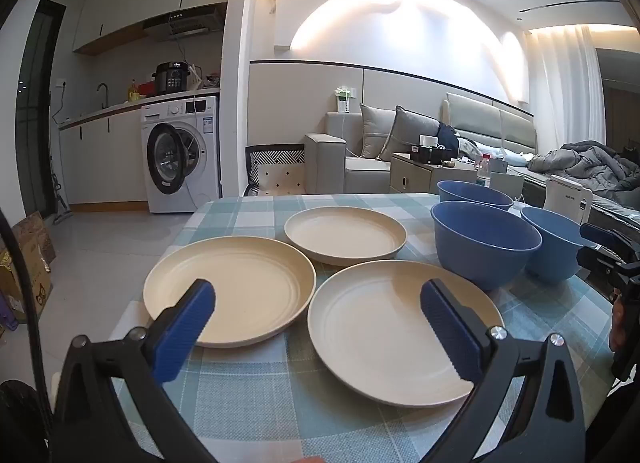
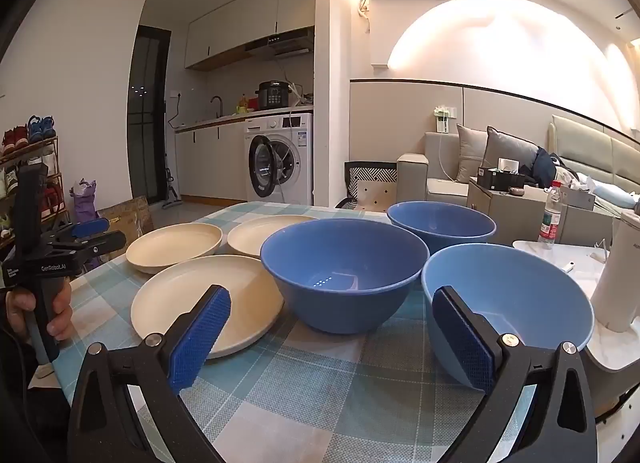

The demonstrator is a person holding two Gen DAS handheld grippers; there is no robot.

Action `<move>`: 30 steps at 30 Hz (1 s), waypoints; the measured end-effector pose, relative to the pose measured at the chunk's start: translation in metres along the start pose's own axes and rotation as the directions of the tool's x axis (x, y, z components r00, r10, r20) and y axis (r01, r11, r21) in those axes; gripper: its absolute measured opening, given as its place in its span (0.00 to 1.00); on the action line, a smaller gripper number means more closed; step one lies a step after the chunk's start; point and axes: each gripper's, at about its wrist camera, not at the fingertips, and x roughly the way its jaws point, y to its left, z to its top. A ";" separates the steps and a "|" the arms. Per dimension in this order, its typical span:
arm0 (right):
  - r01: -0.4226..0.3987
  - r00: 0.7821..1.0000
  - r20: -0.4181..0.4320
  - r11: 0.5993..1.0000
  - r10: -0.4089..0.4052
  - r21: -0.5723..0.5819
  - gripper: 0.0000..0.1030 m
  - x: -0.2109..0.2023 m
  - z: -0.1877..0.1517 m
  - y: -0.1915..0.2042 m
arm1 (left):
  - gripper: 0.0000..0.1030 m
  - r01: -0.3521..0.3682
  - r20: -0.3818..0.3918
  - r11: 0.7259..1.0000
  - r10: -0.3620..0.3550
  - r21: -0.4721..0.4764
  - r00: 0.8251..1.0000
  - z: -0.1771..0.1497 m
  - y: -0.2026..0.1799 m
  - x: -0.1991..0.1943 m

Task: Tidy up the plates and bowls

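Three cream plates lie on the checked tablecloth (image 1: 256, 391): a left plate (image 1: 236, 283), a far plate (image 1: 344, 233) and a near right plate (image 1: 384, 327). Three blue bowls stand to their right: a middle bowl (image 2: 344, 271), a far bowl (image 2: 440, 223) and a lighter near bowl (image 2: 516, 303). My left gripper (image 1: 318, 303) hangs open above the two near plates, holding nothing. My right gripper (image 2: 332, 307) is open too, in front of the middle bowl, with its right finger over the light bowl's rim. In the right wrist view the left gripper (image 2: 94, 231) shows at far left in a hand.
A white kettle (image 2: 618, 283) stands on a white side surface (image 2: 560, 259) right of the bowls, beside a water bottle (image 2: 550, 219). Beyond the table are a washing machine (image 1: 180, 151), a sofa (image 1: 360, 155) and a low cabinet (image 1: 424, 175). The table's left edge drops to the floor.
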 end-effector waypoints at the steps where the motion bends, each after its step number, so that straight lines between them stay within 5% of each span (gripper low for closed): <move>1: 0.000 1.000 0.001 1.000 0.000 0.002 1.00 0.000 0.000 0.000 | 1.00 0.002 0.003 1.000 -0.002 -0.003 1.000 0.000 0.000 0.000; 30: -0.003 1.000 -0.007 1.000 0.003 0.005 1.00 0.000 0.000 0.000 | 1.00 0.005 0.002 1.000 -0.005 -0.012 1.000 0.000 0.000 0.000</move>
